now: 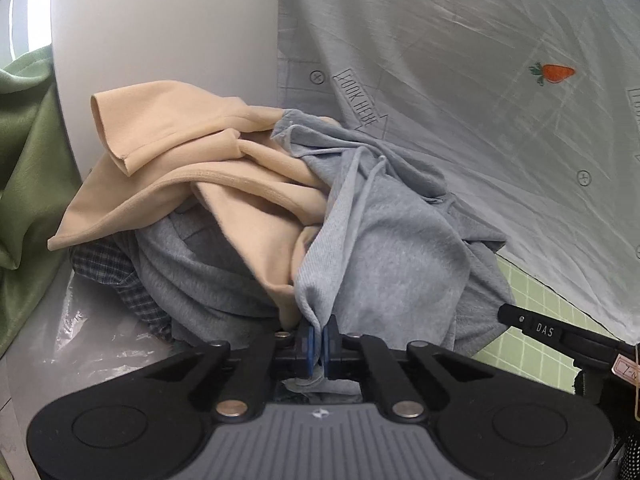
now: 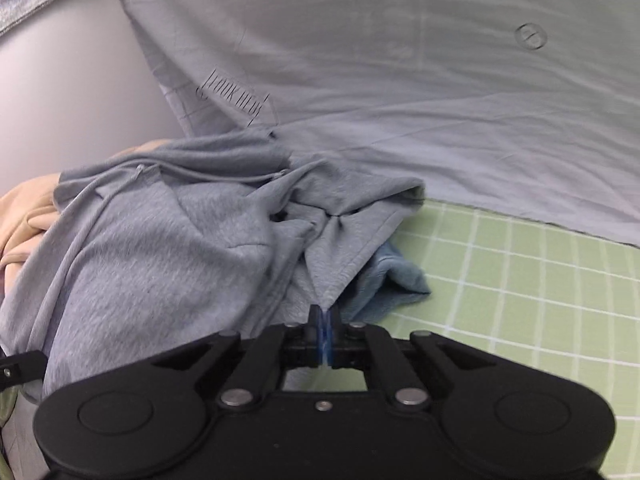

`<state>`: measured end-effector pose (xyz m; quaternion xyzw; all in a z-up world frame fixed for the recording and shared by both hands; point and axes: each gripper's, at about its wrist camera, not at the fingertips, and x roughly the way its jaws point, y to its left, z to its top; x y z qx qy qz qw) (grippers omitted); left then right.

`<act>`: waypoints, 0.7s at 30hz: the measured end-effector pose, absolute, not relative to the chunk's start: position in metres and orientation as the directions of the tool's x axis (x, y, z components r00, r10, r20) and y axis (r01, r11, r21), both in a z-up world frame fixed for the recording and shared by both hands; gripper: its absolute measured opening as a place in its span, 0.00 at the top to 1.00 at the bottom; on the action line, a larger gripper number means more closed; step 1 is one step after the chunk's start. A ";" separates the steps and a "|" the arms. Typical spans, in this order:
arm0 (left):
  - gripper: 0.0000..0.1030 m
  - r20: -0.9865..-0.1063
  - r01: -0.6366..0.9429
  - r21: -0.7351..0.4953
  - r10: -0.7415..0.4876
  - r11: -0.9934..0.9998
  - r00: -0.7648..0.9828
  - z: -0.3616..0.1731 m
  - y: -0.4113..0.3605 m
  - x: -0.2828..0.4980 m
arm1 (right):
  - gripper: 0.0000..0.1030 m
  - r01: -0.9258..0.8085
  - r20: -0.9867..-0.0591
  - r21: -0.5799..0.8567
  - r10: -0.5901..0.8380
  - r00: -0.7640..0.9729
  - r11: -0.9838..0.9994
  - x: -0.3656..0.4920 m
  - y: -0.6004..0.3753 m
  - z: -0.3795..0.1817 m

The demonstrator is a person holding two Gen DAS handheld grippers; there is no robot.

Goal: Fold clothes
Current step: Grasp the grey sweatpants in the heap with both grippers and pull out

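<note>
A grey knit garment [image 1: 384,240] with a drawstring lies crumpled on a pile of clothes. My left gripper [image 1: 319,334] is shut on a bunched edge of it at the pile's near side. In the right wrist view the same grey garment [image 2: 160,248] spreads to the left, and my right gripper [image 2: 325,322] is shut on another pinched edge of it just above the green checked surface [image 2: 520,300]. A beige garment [image 1: 192,168] lies on top of the pile behind the grey one. The right gripper's black body [image 1: 560,336] shows at the lower right of the left wrist view.
A pale grey sheet [image 1: 480,80] with a carrot print [image 1: 554,73] and printed marks covers the surface beyond the pile. A dark checked cloth [image 1: 116,276] and a darker grey garment [image 1: 200,272] lie under the pile. A green cloth [image 1: 24,168] hangs at left. A blue cloth [image 2: 396,276] pokes out.
</note>
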<state>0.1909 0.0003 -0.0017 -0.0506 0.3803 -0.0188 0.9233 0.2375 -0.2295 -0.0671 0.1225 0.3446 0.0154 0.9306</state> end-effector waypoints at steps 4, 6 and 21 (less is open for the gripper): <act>0.96 -0.677 0.069 -0.110 -0.125 0.992 0.725 0.010 -0.024 0.166 | 0.99 0.107 -0.600 0.188 0.028 0.799 0.976 0.191 -0.254 -0.051; 0.96 -0.675 0.101 -0.120 -0.156 0.988 0.721 0.014 -0.037 0.152 | 0.99 0.147 -0.582 0.176 -0.017 0.813 0.973 0.163 -0.273 -0.044; 0.71 -0.810 0.175 -0.198 -0.261 0.964 0.525 -0.033 -0.164 0.029 | 0.98 0.624 -0.655 -0.064 -0.505 0.563 0.779 -0.118 -0.498 -0.051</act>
